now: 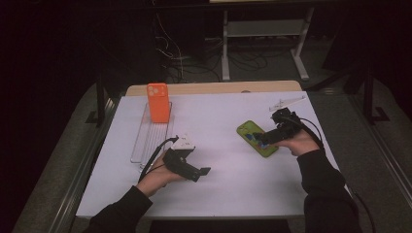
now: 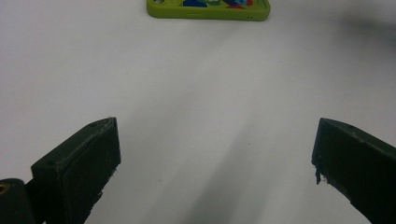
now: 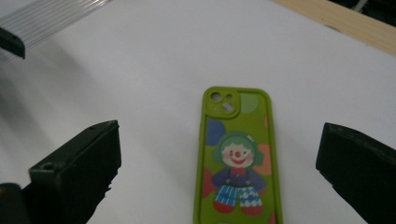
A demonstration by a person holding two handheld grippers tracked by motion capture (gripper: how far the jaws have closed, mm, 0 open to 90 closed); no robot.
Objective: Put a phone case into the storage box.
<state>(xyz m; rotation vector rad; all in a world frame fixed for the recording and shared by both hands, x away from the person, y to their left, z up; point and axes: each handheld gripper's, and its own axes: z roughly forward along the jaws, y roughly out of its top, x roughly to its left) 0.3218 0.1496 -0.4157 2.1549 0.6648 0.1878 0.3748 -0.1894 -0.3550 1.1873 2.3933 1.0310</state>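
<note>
green phone case lies between the spread jaws of the right gripper

going from left to right across the white table (image 1: pixel 214 189): a clear ribbed tray (image 1: pixel 150 136) lies near the left edge, and an orange phone case (image 1: pixel 158 102) stands upright at its far end. nearer the person, the left gripper (image 1: pixel 201 172) is held low over bare table, just right of the tray. in the left gripper view its two black jaws stand wide apart with nothing between them, and the green case shows far ahead at the top edge. on the right side, a green phone case (image 3: pixel 237 158) lies flat, back side up, with a cartoon clown printed on it. the right gripper (image 1: pixel 260 138) hangs right over its near end. in the right gripper view its jaws are wide apart, one on each side of the case, neither touching it.
</note>
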